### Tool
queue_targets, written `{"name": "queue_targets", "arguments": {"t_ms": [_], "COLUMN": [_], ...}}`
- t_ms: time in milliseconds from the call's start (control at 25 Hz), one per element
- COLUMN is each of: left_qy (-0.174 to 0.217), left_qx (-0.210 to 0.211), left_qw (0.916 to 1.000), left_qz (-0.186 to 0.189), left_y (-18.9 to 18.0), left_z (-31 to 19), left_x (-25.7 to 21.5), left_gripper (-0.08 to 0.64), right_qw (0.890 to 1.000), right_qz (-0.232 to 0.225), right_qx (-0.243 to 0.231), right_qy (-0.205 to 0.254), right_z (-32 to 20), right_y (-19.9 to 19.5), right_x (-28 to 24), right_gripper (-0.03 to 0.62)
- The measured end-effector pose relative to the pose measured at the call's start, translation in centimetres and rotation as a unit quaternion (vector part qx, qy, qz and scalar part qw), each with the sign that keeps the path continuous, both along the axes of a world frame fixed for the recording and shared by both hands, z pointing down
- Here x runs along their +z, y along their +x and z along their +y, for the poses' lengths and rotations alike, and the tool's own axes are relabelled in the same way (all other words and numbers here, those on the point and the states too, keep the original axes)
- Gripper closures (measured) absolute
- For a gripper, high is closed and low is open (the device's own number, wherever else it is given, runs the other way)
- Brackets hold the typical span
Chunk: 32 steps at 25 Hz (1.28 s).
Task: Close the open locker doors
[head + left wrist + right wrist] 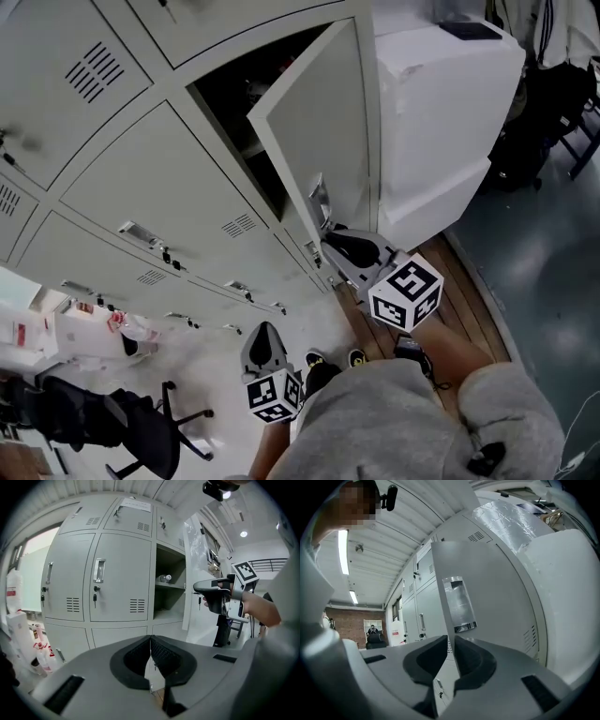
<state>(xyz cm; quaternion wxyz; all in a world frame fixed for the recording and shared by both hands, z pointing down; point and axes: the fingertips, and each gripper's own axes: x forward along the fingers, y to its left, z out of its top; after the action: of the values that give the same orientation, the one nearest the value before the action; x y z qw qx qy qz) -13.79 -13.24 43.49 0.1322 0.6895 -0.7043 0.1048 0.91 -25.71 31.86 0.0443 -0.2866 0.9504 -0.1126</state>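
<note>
One locker door (319,122) is clamped by the right hand-held gripper (451,641); left hand-held gripper (150,641) closed.

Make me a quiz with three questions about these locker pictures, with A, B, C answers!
1. Where is the right gripper?
A. at the edge of the open door
B. on a ladder
C. inside a drawer

2. How many locker doors stand open?
A. one
B. three
C. five

3. How are the left gripper's jaws?
A. wide apart
B. together, empty
C. holding a ball

Answers:
1 A, the door's edge sits between its jaws.
2 A, only one door swings out.
3 B, its tips meet with nothing between.
</note>
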Motion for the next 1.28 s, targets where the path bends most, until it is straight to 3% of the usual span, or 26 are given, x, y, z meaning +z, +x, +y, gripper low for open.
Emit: {"name": "queue_targets", "arguments": {"t_ms": [240, 320, 520, 920, 1280], "left_qy": [-0.001, -0.002, -0.002, 0.002, -0.001], "left_qx": [-0.019, -0.023, -0.023, -0.014, -0.056], "left_qw": [0.9998, 0.9997, 0.9997, 0.9999, 0.9984], "left_qz": [0.001, 0.001, 0.001, 0.001, 0.004], "left_y": [-1.4, -1.8, -2.3, -2.5, -5.9], "left_z": [0.9, 1.2, 1.2, 0.7, 2.2], "left_x": [0.1, 0.2, 0.3, 0.0, 0.1], "left_gripper": [0.549, 0.549, 0.549, 0.549, 0.549], "right_qw": [0.999, 0.999, 0.997, 0.995, 0.992], "right_qz": [-0.039, -0.039, 0.004, 0.07, 0.092], "right_qx": [-0.001, 0.008, 0.058, 0.019, 0.022], "right_qy": [-0.016, 0.001, 0.048, 0.066, 0.085], "right_z": [0.2, 0.4, -1.6, -3.6, -7.0], "right_y": [-2.2, -2.2, -0.5, -3.0, -6.2], "right_x": [-1.2, -1.7, -2.5, -2.1, -2.1], "right_gripper": [0.529, 0.529, 0.529, 0.528, 0.529]}}
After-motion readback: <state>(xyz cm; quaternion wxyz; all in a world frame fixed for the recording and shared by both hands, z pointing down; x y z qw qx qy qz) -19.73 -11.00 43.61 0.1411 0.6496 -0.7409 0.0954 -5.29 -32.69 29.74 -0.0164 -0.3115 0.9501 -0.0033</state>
